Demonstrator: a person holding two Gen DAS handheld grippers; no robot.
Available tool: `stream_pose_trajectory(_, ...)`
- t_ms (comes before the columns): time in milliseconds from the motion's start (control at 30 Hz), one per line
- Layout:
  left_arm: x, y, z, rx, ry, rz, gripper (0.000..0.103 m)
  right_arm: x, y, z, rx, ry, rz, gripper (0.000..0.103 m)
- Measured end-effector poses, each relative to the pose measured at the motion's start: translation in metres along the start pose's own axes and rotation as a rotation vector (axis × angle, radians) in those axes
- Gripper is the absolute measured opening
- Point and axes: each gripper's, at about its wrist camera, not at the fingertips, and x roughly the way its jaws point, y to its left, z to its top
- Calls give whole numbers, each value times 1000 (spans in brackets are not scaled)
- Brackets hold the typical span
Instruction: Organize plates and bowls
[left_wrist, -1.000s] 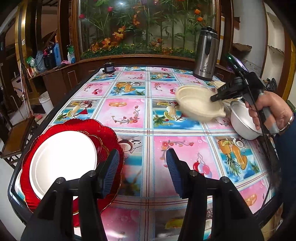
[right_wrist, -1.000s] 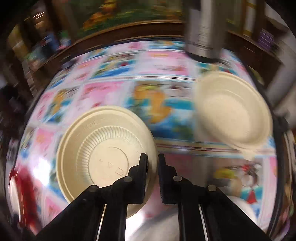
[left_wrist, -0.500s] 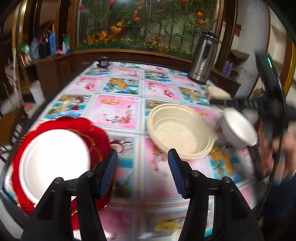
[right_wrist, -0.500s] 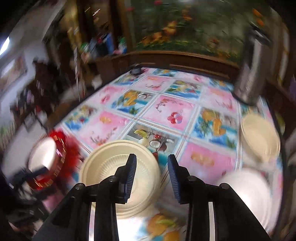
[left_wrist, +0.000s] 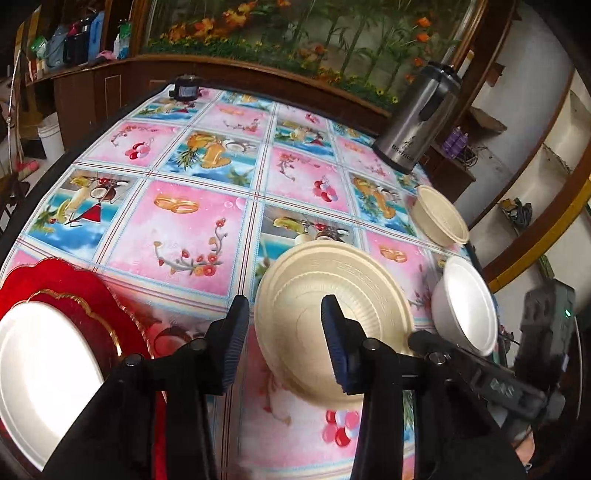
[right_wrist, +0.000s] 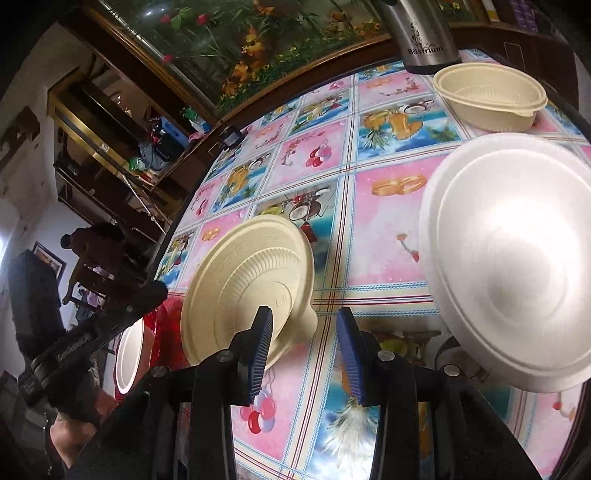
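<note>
A wide cream bowl (left_wrist: 306, 317) rests on the table near the front middle; it also shows in the right wrist view (right_wrist: 243, 291). My left gripper (left_wrist: 284, 339) is open just before it, its right finger over the bowl. My right gripper (right_wrist: 304, 343) is open and empty, its left finger beside the bowl's rim. A white foam bowl (left_wrist: 467, 306) stands right of it, large in the right wrist view (right_wrist: 513, 266). A smaller cream bowl (left_wrist: 439, 218) stands farther back, also in the right wrist view (right_wrist: 491, 96). A white plate (left_wrist: 40, 373) lies on a red plate (left_wrist: 74, 284) at front left.
A steel thermos jug (left_wrist: 417, 125) stands at the back right of the table (left_wrist: 207, 221), which has a colourful patterned cloth. A small dark object (left_wrist: 185, 88) sits at the far edge. A wooden cabinet with planted glass runs behind.
My right gripper set the wide cream bowl down at the front middle, opened and drew back. My left gripper moved right, toward the bowl.
</note>
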Motion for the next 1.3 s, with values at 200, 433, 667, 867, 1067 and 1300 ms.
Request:
stream_pose_trajectory(200, 31, -1, 1, 5, 68, 21, 38, 11, 4, -2, -8, 18, 17, 27)
stream_pose_trajectory(433, 27, -6, -20, 46, 49, 24, 19, 1, 5, 0, -56, -50, -42, 21)
stream_pose_trajectory(667, 20, -11, -36, 79, 30, 30, 19, 2, 5, 0, -81, -62, -89, 24)
stream_pose_trajectory(867, 25, -7, -37, 55, 41, 17, 19, 7, 9, -2, -94, -43, -119, 29)
stream_pose_trajectory(1067, 27, -14, -42, 106, 26, 48, 19, 11, 12, -8, -122, -51, -129, 23)
stream_pose_trajectory(1300, 10, -25, -48, 154, -61, 95, 19, 3, 16, -7, -147, -93, -142, 21)
